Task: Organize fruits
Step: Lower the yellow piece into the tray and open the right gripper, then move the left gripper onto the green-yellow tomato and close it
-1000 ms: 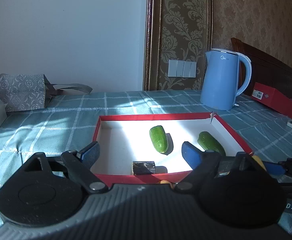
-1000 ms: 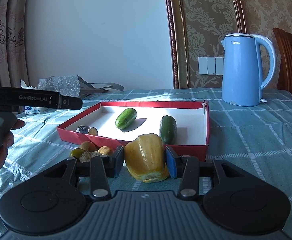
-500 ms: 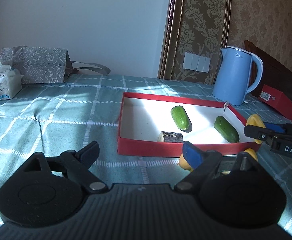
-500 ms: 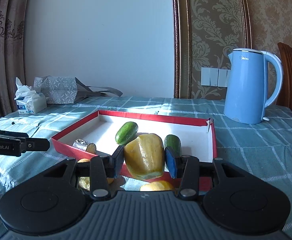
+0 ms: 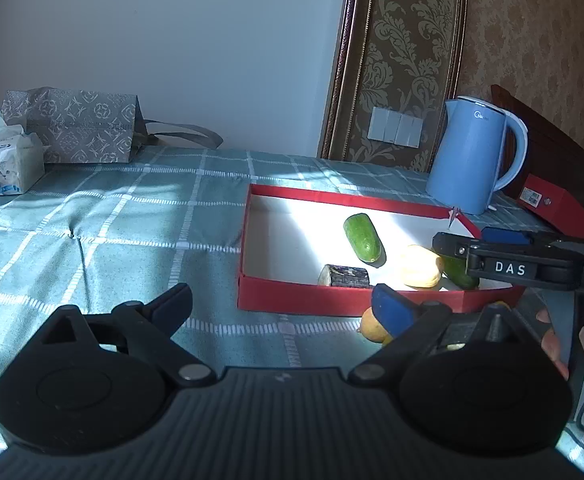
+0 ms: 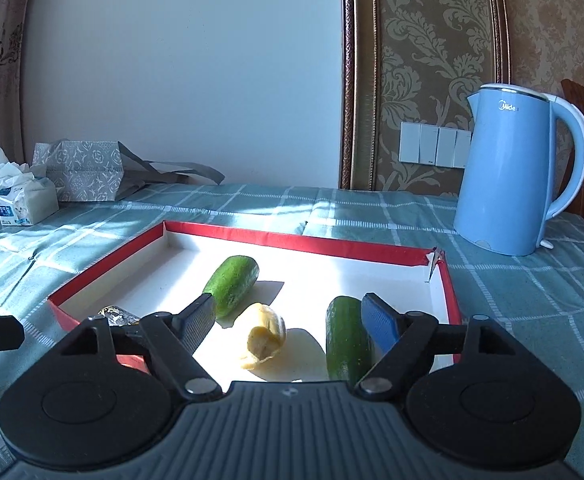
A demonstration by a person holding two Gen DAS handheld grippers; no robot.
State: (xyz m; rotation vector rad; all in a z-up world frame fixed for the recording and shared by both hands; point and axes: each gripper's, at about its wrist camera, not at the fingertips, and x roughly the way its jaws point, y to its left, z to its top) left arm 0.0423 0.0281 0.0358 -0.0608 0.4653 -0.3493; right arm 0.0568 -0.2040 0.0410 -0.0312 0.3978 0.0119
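Observation:
A red-rimmed white tray (image 6: 303, 238) (image 5: 292, 298) lies on the checked tablecloth. In it lie two green cucumbers (image 6: 232, 285) (image 6: 345, 340), a yellow pepper (image 6: 266, 336) (image 5: 419, 266) and a dark cut piece (image 5: 345, 276). My right gripper (image 6: 288, 316) is open above the pepper, apart from it; it shows in the left wrist view (image 5: 503, 256) over the tray's right end. My left gripper (image 5: 282, 304) is open and empty, in front of the tray's near left corner. Small yellow fruits (image 5: 371, 325) lie on the cloth just before the tray.
A blue kettle (image 6: 511, 172) (image 5: 467, 156) stands behind the tray's right end. A red box (image 5: 555, 208) is at the far right. A tissue pack (image 5: 2, 168) and a patterned grey bag (image 5: 80, 126) stand at the back left.
My right gripper carried the yellow pepper over the tray, opened and left it lying inside. My left gripper drew back and left from the tray.

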